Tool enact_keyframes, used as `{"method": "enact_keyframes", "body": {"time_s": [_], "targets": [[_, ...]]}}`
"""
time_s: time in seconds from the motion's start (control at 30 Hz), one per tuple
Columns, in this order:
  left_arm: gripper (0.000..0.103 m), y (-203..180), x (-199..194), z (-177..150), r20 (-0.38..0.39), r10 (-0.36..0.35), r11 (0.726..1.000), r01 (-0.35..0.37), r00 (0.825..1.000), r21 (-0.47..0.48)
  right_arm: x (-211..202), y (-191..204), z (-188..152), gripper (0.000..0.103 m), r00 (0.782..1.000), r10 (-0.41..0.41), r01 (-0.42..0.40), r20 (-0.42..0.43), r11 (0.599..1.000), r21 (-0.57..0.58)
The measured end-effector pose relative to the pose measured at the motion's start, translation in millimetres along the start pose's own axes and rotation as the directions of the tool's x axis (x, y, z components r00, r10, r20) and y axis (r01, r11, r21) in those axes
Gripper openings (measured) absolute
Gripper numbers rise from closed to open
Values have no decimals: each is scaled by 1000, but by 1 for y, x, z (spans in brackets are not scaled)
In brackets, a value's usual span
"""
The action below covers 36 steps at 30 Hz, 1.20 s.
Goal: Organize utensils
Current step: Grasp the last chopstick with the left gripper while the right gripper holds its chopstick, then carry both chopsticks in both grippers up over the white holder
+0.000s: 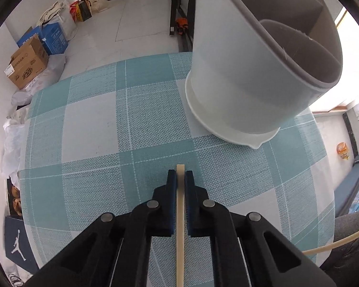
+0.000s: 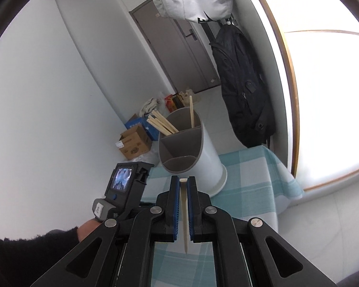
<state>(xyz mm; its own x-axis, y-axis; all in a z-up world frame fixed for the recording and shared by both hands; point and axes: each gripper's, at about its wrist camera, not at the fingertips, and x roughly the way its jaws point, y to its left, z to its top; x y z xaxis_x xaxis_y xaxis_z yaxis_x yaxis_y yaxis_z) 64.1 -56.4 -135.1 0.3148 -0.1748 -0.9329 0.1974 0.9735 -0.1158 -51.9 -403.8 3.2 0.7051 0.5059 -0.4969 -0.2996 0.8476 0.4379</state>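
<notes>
Clamped in the left gripper (image 1: 180,175), a pale chopstick (image 1: 180,205) runs between the blue pads and pokes just past their tips over a teal-checked tablecloth (image 1: 95,124); its lower end is cut off by the frame edge. Only this view shows the cardboard boxes (image 1: 27,64) on the floor at left up close, and a second cream stick (image 1: 332,244) curving in at lower right (fisheye bend; its far end is hidden). Upper right, the white utensil holder (image 1: 241,91) looms so close that its compartments look empty, their depths unseen.

From the right wrist, a dark sleeve (image 2: 33,246) and the other handheld unit (image 2: 124,186) sit at left. Centre, the right gripper (image 2: 183,183) is closed on another chopstick (image 2: 184,215), tapered end pointing back at the camera. Beyond it the holder (image 2: 198,162) reveals what the left view misses: several chopsticks (image 2: 161,123) leaning in its rear compartments. A black backpack (image 2: 244,91) hangs at right.
</notes>
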Motion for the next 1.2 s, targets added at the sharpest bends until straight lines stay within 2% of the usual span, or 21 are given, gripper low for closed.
{"method": "enact_keyframes", "body": {"time_s": [0.13,0.17,0.3,0.37,0.4,0.47,0.57,0.83,1.13,1.2], "targets": [[2,2,-20,-4,98,-25,999,29,995,-39,1,-1,-1,5,1000,-7,7,3,1000,10],[2,3,-31,-6,148,-21,998,29,989,-52,1,-1,-1,5,1000,-9,9,4,1000,7],[2,8,-73,-14,312,-10,995,39,950,-88,3,4,-3,5,1000,-13,13,6,1000,-3],[2,13,-88,-20,368,4,992,45,930,-122,5,6,-4,5,1000,-15,15,8,1000,-10],[2,18,-98,-25,407,-4,987,69,913,-145,6,7,-4,5,1000,-17,17,8,1000,-15],[2,20,-109,-32,454,-3,982,90,891,-169,8,9,-5,5,1000,-20,20,7,1000,-22],[2,22,-117,-37,490,-19,977,121,871,-177,9,13,-6,5,1000,-23,23,7,999,-36],[2,21,-130,-38,566,-34,980,138,824,-143,16,23,-7,5,999,-33,34,12,997,-65],[2,13,-145,-39,587,-70,987,143,806,-79,20,39,-1,5,999,-34,36,17,993,-109],[2,12,-151,-37,598,-84,985,156,797,-70,19,44,2,5,999,-31,34,27,991,-126]]}}
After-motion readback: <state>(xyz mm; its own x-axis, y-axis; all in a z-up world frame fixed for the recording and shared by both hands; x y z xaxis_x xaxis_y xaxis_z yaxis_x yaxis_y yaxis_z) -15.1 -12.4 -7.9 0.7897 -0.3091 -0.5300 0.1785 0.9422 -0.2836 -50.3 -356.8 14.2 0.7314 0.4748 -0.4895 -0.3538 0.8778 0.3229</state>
